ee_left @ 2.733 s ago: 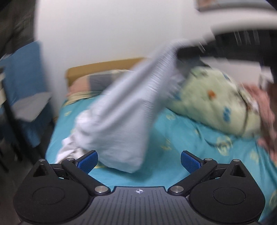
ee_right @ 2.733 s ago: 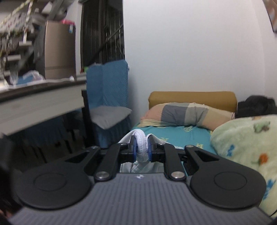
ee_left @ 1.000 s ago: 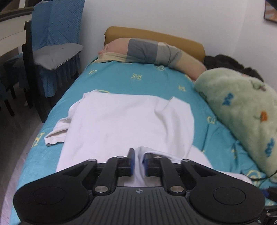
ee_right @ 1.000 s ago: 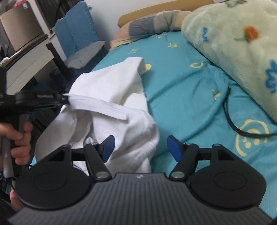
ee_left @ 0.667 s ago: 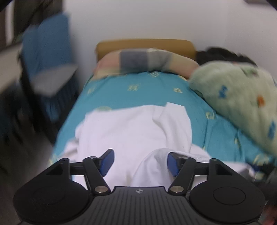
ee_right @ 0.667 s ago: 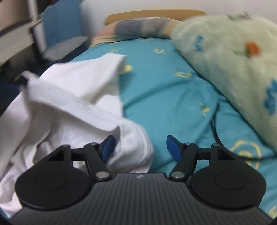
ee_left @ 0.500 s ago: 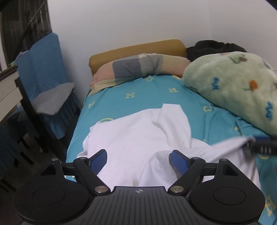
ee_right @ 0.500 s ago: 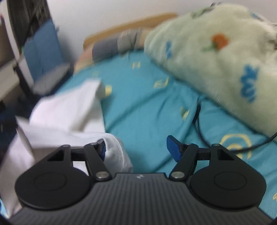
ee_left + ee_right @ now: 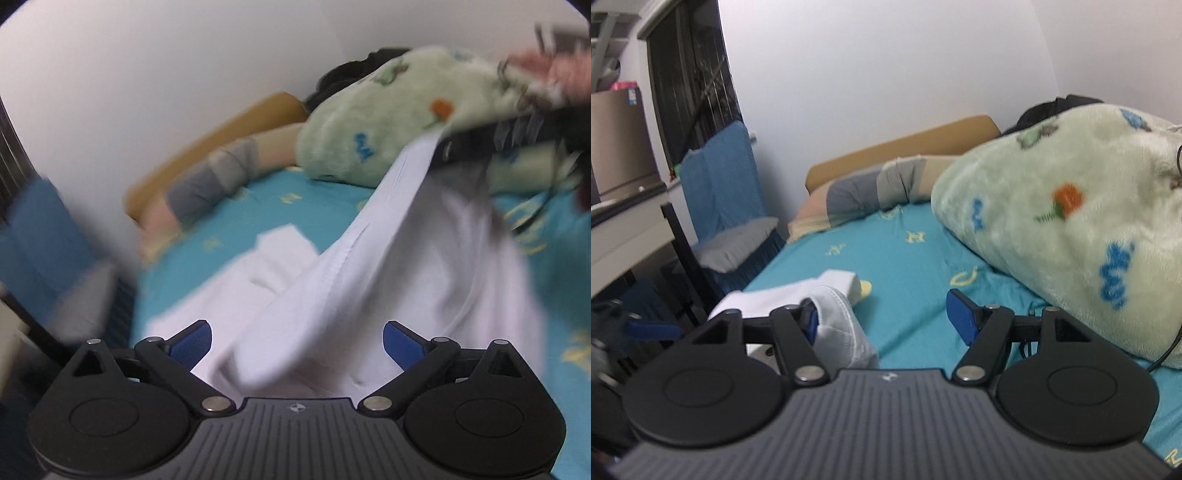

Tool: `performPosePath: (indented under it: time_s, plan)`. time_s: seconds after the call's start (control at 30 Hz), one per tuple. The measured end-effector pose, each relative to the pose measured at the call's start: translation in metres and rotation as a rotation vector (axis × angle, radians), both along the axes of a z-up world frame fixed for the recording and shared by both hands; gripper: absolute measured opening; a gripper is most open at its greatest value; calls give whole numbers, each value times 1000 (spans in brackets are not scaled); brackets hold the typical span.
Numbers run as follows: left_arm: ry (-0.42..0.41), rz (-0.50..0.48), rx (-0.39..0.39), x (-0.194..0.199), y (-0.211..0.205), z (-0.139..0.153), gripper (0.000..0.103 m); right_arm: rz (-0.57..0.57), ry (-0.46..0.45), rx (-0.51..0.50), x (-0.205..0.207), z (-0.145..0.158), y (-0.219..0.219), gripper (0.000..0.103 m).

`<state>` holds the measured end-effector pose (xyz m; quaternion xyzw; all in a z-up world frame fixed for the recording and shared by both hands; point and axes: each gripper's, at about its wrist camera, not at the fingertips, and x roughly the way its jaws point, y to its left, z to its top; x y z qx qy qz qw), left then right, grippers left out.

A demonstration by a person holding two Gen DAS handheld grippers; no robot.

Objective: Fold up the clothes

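White cotton fabric, the garment point(image 9: 388, 266), lay partly on the teal bed sheet point(image 9: 236, 221) and partly lifted, its upper edge rising toward 1 o'clock in the left wrist view, where it met the dark body of the right claw point(image 9: 491, 142). That contact point was blurred, so a grip there could not be confirmed from this view. The left claw point(image 9: 297, 341) had its blue pads point(image 9: 192, 341) set wide apart; folds of the garment bulged between them without being pinched.

In the right wrist view, the right claw point(image 9: 886, 319) also stood wide open. A bunched hem of the garment point(image 9: 842, 321) lay against the left pad point(image 9: 809, 319) at 9 o'clock, while the right pad point(image 9: 962, 319) was clear of it.

A green fleece blanket point(image 9: 1071, 236) was heaped at 3 o'clock on the bed. A striped pillow point(image 9: 871, 195) rested against the tan headboard point(image 9: 901, 151) at 12 o'clock. A blue-covered chair point(image 9: 720, 192) stood beside the bed at 10 o'clock, near the desk point(image 9: 624, 236).
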<state>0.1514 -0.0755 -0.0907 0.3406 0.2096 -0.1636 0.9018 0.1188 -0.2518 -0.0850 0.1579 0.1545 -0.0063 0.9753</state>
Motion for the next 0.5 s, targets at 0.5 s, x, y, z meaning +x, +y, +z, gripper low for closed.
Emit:
performPosePath:
  time_s: [0.5]
  plan:
    - [-245, 440, -221, -7, 49, 72, 103, -43, 52, -216, 6, -14, 16, 77]
